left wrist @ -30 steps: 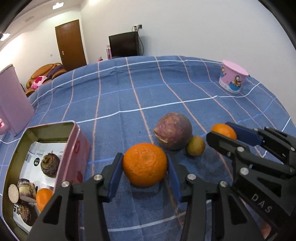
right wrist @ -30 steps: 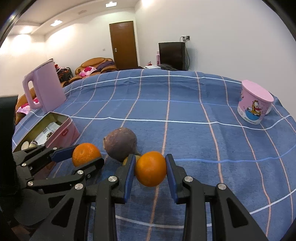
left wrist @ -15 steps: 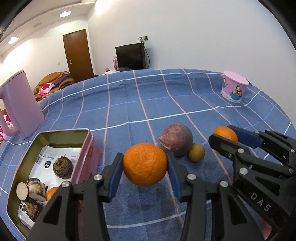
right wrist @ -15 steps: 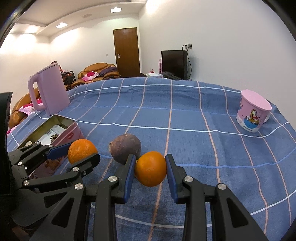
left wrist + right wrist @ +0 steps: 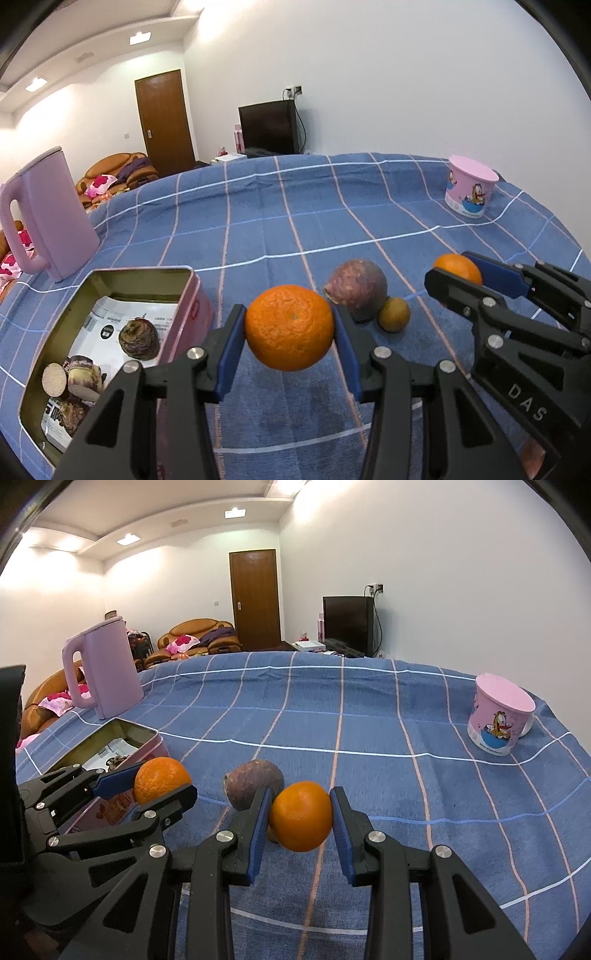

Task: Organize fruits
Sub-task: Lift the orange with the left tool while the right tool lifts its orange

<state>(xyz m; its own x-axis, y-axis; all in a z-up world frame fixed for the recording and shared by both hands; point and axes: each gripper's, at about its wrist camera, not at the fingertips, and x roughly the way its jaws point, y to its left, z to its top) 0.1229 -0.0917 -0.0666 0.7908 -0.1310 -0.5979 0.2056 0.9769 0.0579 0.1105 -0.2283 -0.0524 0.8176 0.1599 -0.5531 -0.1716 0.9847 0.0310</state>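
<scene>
Both oranges have come up off the blue checked cloth since a second ago. The left tongs are closed on the big orange, blue pads pressed to its two sides, and it now hangs clear of the worktop where before it sat on the cloth. The right tongs are likewise clamped on the smaller orange, also lifted; from the left wrist view that same fruit shows at the tip of the right tongs, well off to the right.

As the view has risen, the pink tin to the left shows more of itself, along with the pink kettle behind it. Several dark brown fruits, one cut open, lie in the tin on printed paper. The orange piece seen in the tin's near corner earlier is now hidden behind the left tongs.

Still on the cloth, between the two tongs, sit the large purple-brown fruit and the small greenish-brown fruit, touching or nearly so. A pink cartoon cup stands far off at the right.

With both grips secure and both fruits airborne, the picking step looks done; the likely next move is carrying them left, over the tin's rim, the left one first since it is nearer
</scene>
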